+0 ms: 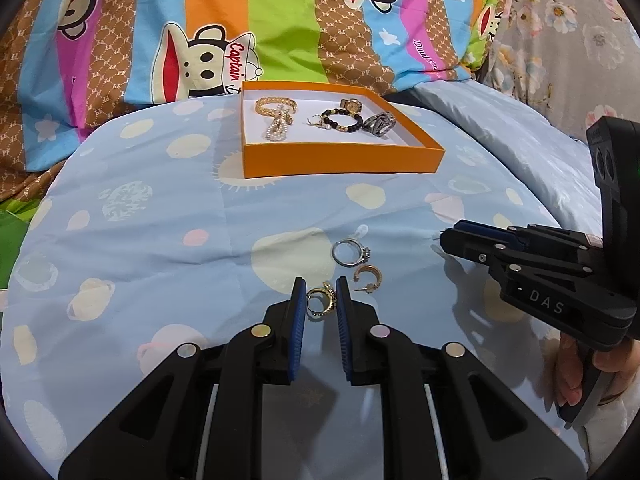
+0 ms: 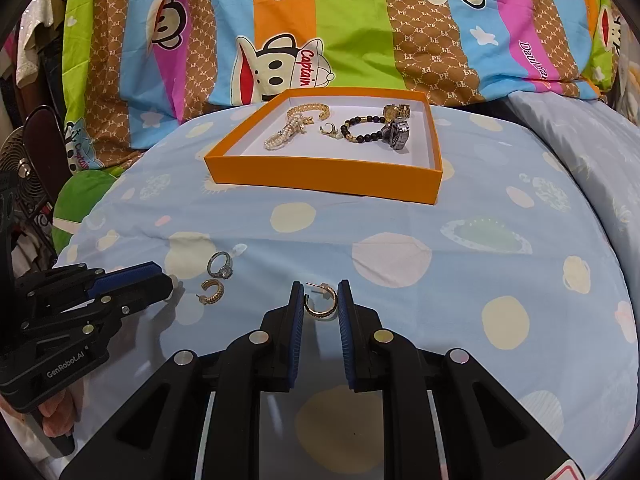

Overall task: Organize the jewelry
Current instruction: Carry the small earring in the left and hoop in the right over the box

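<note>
On a bed dressed in pale blue spotted sheets, both tongs straddle loose jewelry. The left tongs (image 1: pixel 320 292) stand narrowly parted around a dark-studded gold ring (image 1: pixel 320 301), pads flanking it without clear contact; whether they pinch it cannot be told. The right tongs (image 2: pixel 320 296) frame a gold hoop earring (image 2: pixel 320 303) the same way, its post pointing toward 12 o'clock, the left pad seemingly against its edge.

The step in hand appears to be pickup: each piece waits to be clamped, lifted and carried toward 12 o'clock. The thin metal lying flat on soft cloth would likely demand a low, gentle squeeze, lest it slip or sink.

Just beyond the left tongs, at 1 o'clock, lie a silver stone-set ring (image 1: pixel 349 252) and a second gold hoop earring (image 1: pixel 367 276), close together.

Farther off sits the orange box (image 1: pixel 344 158), white-lined, holding a gold bangle (image 1: pixel 275 105), a pearl piece (image 1: pixel 277 127), a dark beaded bracelet (image 1: pixel 340 120) and a grey metal piece (image 1: pixel 380 123). Cartoon-monkey bedding (image 1: pixel 208 56) rises behind.
</note>
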### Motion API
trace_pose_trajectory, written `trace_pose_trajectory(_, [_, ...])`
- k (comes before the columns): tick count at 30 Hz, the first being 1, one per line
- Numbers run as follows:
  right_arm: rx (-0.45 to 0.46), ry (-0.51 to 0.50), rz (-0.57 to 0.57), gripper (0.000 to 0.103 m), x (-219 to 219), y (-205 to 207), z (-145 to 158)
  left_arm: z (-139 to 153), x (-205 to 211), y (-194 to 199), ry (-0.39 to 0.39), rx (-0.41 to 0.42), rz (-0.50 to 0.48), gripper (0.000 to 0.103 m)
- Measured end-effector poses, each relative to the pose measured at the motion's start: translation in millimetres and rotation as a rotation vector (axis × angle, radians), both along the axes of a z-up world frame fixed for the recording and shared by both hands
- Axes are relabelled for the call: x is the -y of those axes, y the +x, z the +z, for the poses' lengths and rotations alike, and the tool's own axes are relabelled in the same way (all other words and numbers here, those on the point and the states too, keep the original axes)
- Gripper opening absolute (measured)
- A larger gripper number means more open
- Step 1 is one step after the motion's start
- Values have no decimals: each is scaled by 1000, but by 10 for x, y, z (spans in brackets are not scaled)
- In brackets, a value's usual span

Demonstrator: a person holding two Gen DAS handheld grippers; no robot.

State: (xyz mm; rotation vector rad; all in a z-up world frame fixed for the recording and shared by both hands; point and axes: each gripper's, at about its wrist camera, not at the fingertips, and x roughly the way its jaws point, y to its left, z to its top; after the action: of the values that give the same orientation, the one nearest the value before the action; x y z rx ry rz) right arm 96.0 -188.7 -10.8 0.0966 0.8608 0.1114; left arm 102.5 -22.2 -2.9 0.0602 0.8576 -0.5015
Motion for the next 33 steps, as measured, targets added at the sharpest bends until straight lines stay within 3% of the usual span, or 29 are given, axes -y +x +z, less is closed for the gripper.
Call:
trace_pose_trajectory(14, [16,52,-9,16,91,23,104,91,-144,118,-22,-4,46,14])
trace_pose_trajectory(20, [57,89,-14,16,230,265,442,493,-155,359,4,78,47,15])
trace_pose_trajectory(25, [93,103,-36,16,300,678,624,793,97,728,3,143,28,15])
trace_pose_trajectory(33, [38,144,-87,16,426,1208,255,433,516,1334,3,87,42,15])
